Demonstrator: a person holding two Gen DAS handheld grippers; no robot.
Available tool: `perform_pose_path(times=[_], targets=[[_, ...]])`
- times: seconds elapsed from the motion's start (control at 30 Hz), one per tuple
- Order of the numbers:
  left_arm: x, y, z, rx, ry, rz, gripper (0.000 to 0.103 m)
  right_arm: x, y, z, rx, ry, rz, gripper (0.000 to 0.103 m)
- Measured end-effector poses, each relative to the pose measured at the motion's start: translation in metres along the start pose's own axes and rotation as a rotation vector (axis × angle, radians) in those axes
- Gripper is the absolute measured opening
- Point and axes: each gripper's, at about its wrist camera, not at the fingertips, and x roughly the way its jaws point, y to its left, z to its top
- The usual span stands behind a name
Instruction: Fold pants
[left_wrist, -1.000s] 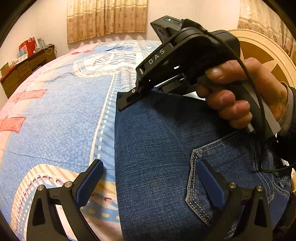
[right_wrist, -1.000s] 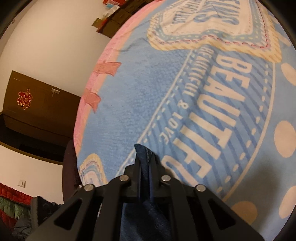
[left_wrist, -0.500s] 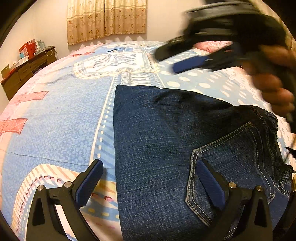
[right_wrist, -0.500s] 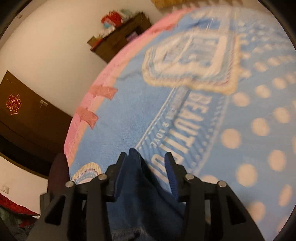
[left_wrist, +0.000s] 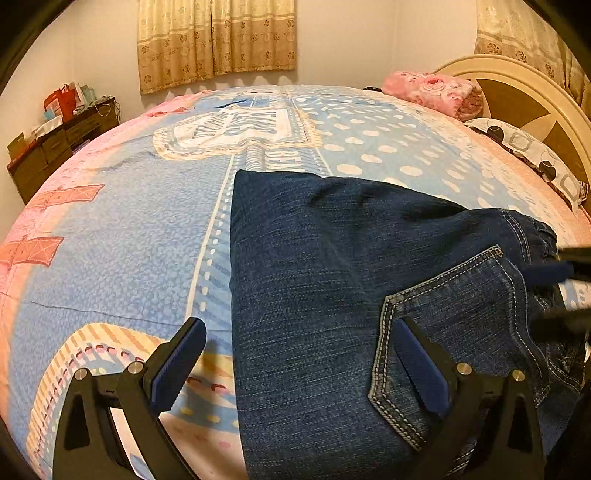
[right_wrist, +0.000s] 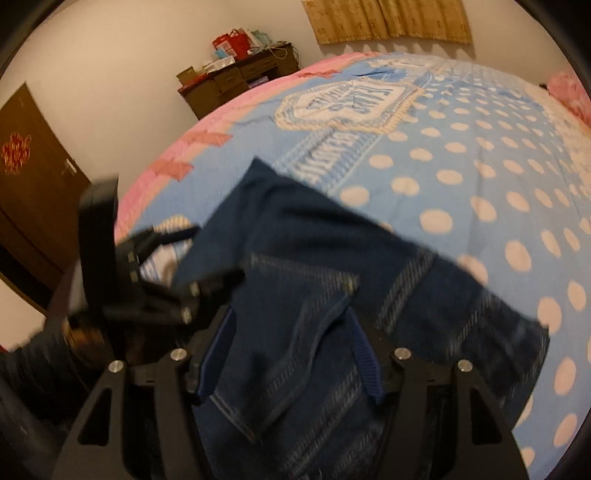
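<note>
Both claws gape, gripping nothing: left gripper (left_wrist: 299, 363), right gripper (right_wrist: 291, 354) | risk: folded jeans (left_wrist: 332, 295) spring apart on slick bedspread (left_wrist: 110, 240)

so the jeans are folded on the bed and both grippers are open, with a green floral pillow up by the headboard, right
Nearly. The floral pillow by the headboard is pink, not green, as the left wrist view shows. The jeans do lie folded on the bed, with the left gripper and right gripper open.

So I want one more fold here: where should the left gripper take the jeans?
Probably the jeans' straight left edge, approached from the bedspread side. That edge lies flat and exposed between the open fingers of the left gripper; the pocket side is bulkier.
</note>
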Motion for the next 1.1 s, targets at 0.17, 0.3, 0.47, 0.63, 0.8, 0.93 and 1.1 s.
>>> perform_pose_path(times=[0.17,0.3,0.47,0.63,0.8,0.93,1.1], targets=[[-0.001,0.000,0.001,0.002,-0.003,0.000,0.102,-0.003,0.000,-0.025,-0.050,-0.036,-0.026,0.064],[-0.004,0.000,0.003,0.010,-0.009,0.017,0.102,-0.009,-0.001,-0.037,-0.046,-0.046,-0.037,0.064],[-0.011,-0.003,0.002,-0.010,0.015,0.033,0.102,-0.016,-0.003,-0.052,-0.043,-0.050,-0.073,0.063],[-0.031,-0.016,-0.004,0.015,-0.008,0.023,0.102,-0.056,-0.012,-0.068,0.034,-0.166,-0.108,0.066],[-0.028,-0.039,-0.013,0.087,-0.004,0.022,0.102,-0.063,-0.036,-0.083,0.101,-0.178,-0.170,0.067],[-0.022,-0.043,-0.016,0.101,-0.008,0.036,0.102,-0.043,-0.042,-0.090,0.090,-0.129,-0.231,0.068],[-0.019,-0.046,-0.020,0.097,-0.029,0.047,0.102,-0.037,-0.043,-0.095,0.088,-0.158,-0.226,0.073]])
